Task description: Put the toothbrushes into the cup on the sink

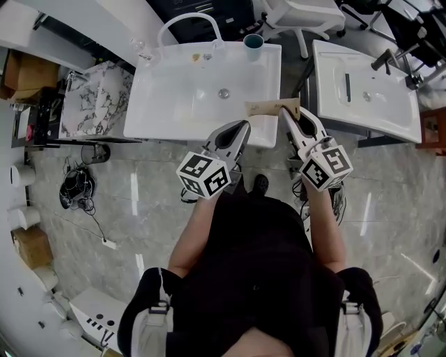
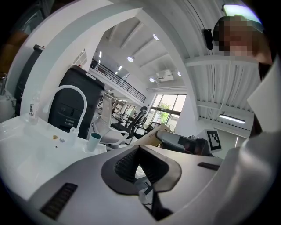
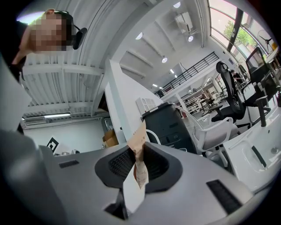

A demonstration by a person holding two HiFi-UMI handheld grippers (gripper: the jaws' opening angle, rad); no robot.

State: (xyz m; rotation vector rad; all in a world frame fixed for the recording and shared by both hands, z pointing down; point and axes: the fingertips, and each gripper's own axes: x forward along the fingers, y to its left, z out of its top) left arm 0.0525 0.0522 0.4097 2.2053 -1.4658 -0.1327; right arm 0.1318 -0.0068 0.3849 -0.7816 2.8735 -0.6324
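A teal cup [image 1: 254,42] stands on the back right corner of the white sink [image 1: 174,104]; the left gripper view shows the cup [image 2: 93,141] beside the faucet. My right gripper [image 1: 285,111] is shut on a flat brown-paper toothbrush pack [image 1: 270,107], held across the sink's front right edge. In the right gripper view the pack [image 3: 139,165] sticks up between the jaws of the right gripper [image 3: 139,147]. My left gripper [image 1: 238,128] hangs over the sink's front edge, to the left of the pack. Its jaws meet with nothing between them [image 2: 139,149].
A white arched faucet [image 1: 188,21] rises at the sink's back, with small items [image 1: 203,57] near it. A second white basin [image 1: 362,97] stands to the right across a gap. A marble-patterned slab [image 1: 94,101] lies to the left. Cables [image 1: 73,187] lie on the floor.
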